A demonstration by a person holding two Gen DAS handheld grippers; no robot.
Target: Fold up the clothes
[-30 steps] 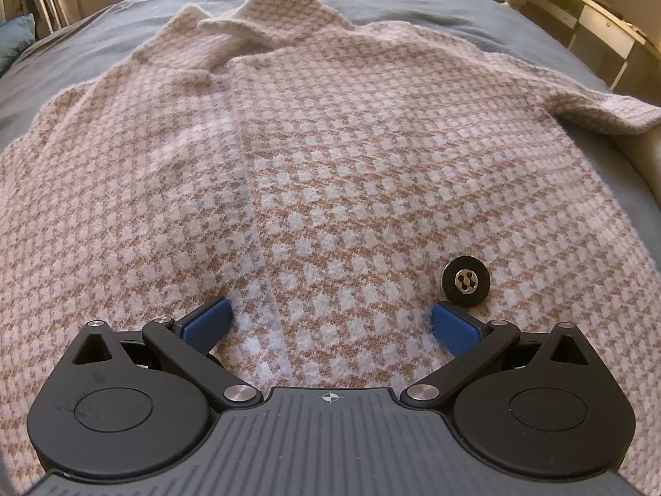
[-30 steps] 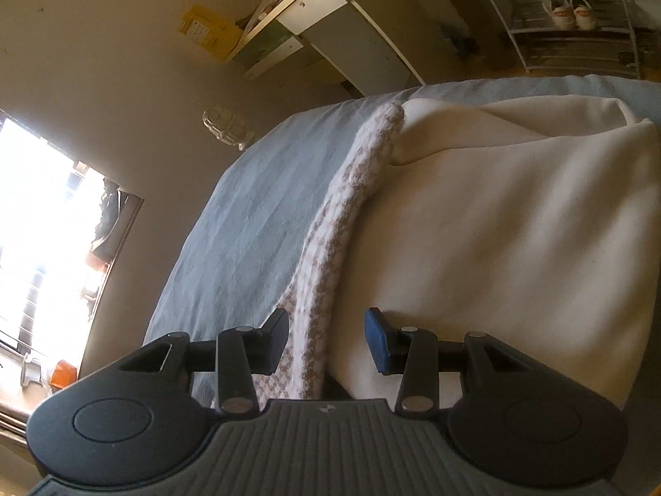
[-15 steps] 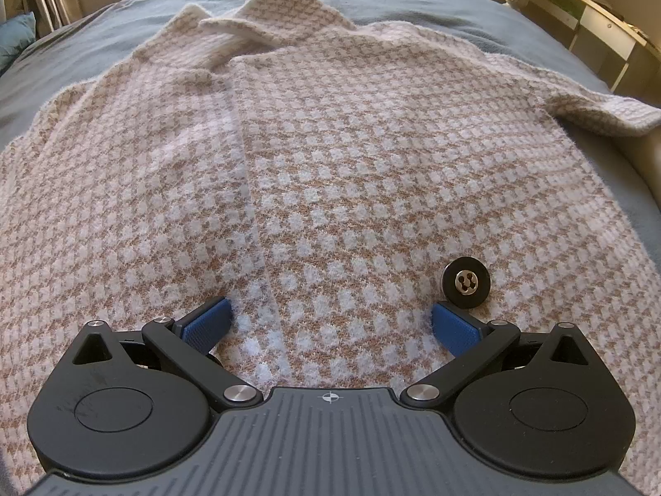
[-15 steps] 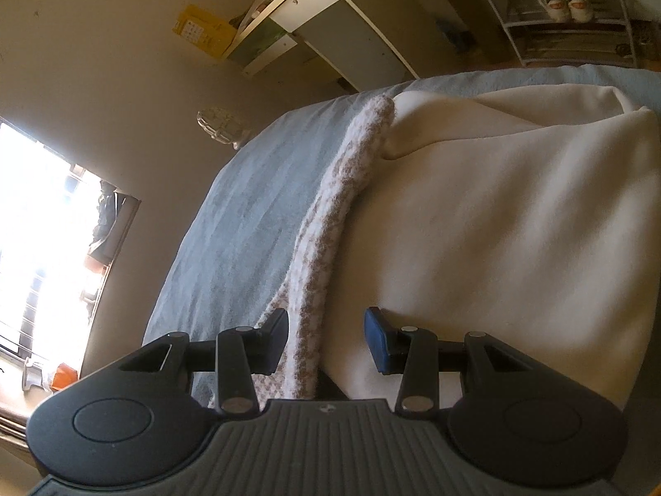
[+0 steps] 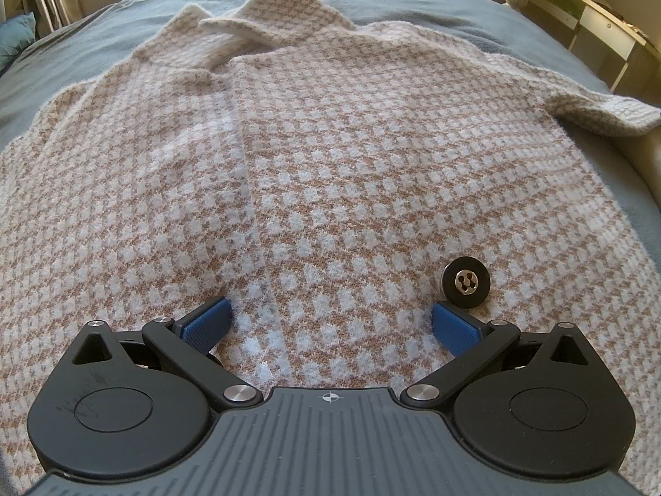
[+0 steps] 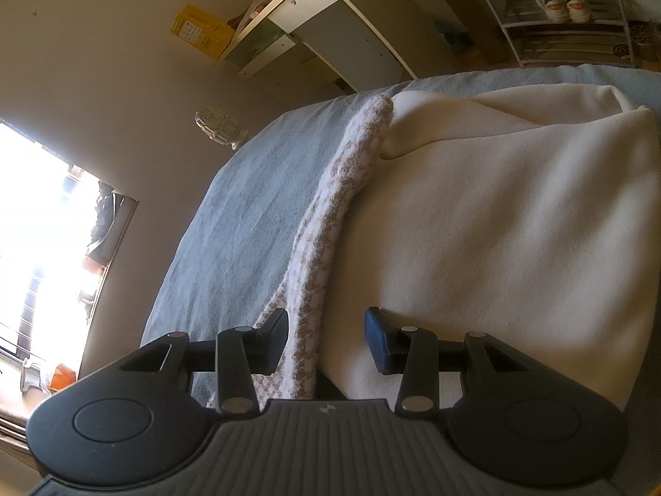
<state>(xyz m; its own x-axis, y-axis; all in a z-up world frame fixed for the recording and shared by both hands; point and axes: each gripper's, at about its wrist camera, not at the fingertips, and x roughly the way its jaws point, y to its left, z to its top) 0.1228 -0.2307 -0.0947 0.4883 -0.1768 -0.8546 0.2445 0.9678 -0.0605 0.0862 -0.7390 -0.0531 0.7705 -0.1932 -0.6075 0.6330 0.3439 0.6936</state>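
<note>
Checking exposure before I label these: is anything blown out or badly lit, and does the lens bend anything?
Right wrist view: the window is blown out to white, while the wall sits dim. Left wrist view: even light on the jacket, its weave and button sharp. Both views: fisheye bulges the bed edges.

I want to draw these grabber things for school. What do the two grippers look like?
Both look alike. The left gripper has black arms with silver screws, two round black discs, blue ridged pads and a grey striped body with a small crosshair mark. The right gripper matches, though its pads look darker blue in shadow. No hands or sleeves show.
</note>
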